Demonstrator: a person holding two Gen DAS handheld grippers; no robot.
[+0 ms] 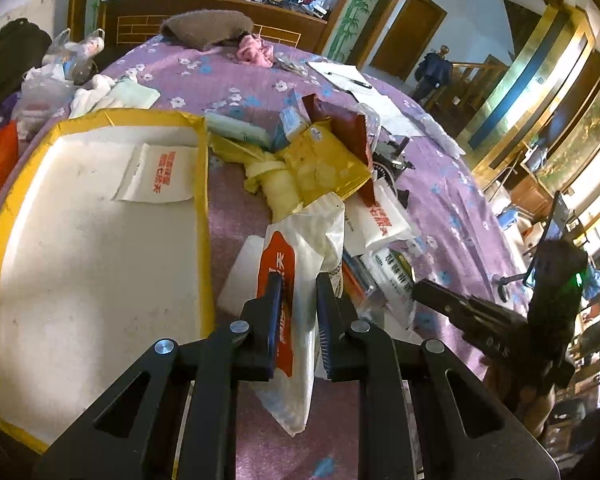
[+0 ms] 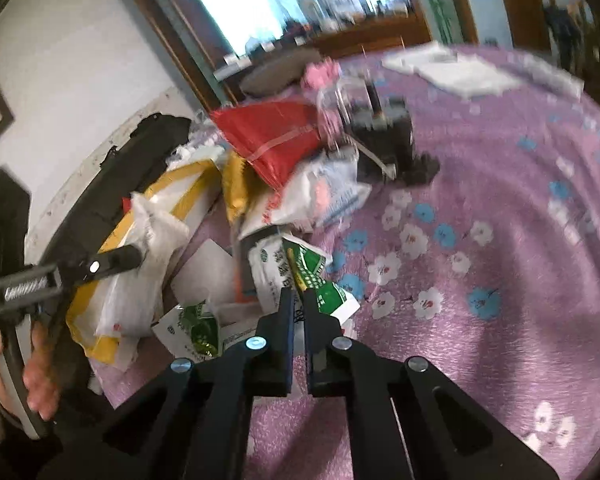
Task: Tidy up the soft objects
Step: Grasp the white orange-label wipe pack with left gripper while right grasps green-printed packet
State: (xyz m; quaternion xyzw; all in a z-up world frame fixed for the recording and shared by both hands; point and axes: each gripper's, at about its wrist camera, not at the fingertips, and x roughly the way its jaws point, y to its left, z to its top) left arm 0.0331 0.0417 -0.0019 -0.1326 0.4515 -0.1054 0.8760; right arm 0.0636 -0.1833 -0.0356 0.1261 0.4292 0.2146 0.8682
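Left tongs [image 1: 298, 280] clamped shut around something; right tongs [image 2: 298, 294] nearly closed, angled downward.

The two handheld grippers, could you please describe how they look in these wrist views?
Both are matte black. The left gripper has angular linkage arms joined by round silver pivot pins, and blue ribbed pads line its fingers. The right gripper shows the same black linkage and silver pins. Seen from the left wrist view, its body carries pale lettering and a small green light. No sleeves are visible.

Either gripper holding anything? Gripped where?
Left gripper: white-and-orange packet, pinched mid-body. Right gripper: green-and-white packet, pinched at its near edge.
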